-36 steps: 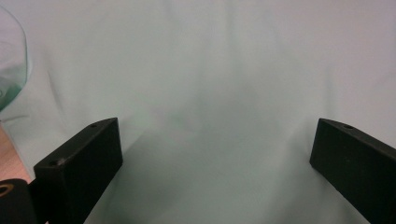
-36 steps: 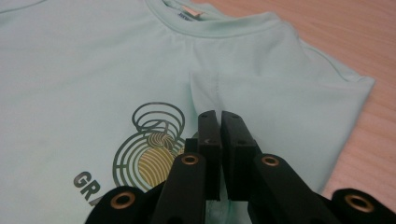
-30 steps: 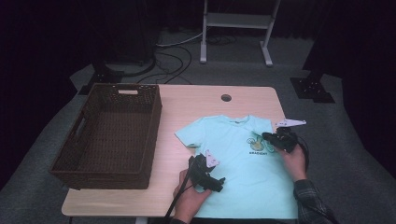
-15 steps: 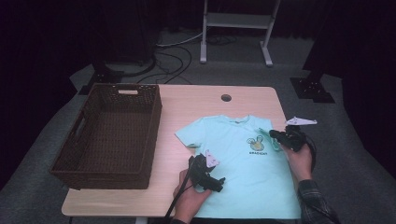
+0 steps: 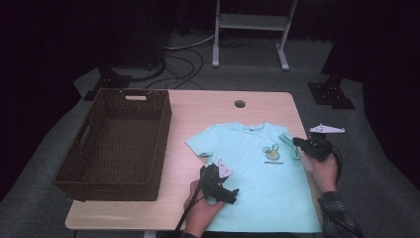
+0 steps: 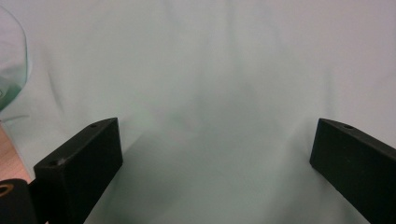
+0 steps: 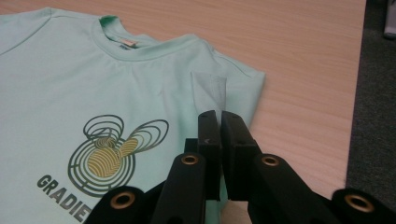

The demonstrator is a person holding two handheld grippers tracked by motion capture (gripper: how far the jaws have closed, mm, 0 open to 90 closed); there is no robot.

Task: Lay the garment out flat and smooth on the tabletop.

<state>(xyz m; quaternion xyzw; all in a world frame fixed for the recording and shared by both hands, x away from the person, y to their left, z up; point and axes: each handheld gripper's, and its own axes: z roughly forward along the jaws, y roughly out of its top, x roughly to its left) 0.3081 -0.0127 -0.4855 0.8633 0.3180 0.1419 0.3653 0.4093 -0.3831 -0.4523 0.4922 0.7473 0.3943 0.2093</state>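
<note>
**T-shirt sleeve pinched for folding**

T-shirt [image 5: 257, 178] is spread face up on the table [image 5: 208, 106], towards the table's five o'clock corner, collar pointing to twelve o'clock; a woven basket [image 5: 116, 144] sits well apart at its nine o'clock. The right gripper [image 5: 302, 145] is closed on the edge of the sleeve [image 7: 212, 91] at the shirt's three o'clock side, a small flap of cloth standing up from between its jaws in the right gripper view. The left gripper [image 5: 230, 196] rests with jaws wide apart on the lower body of the shirt, at about seven o'clock, pressing nothing between them.

The step in hand is judged to be a fold of the sleeve inward. It would be done well if the pinch is kept firm and the sleeve is carried low across the chest towards nine o'clock, so the thin cloth is not dragged along. The body should be held flat by the left gripper while the fold is laid, and the crease kept parallel to the side seam.

The cloth is a pale mint knit, soft, matte and limp, with a ribbed collar [image 7: 140, 46] and a printed emblem [image 7: 109, 156] of concentric rings in grey and gold above lettering. The table is smooth light wood with rounded corners; the basket is dark brown, rectangular, coarse weave.
</note>
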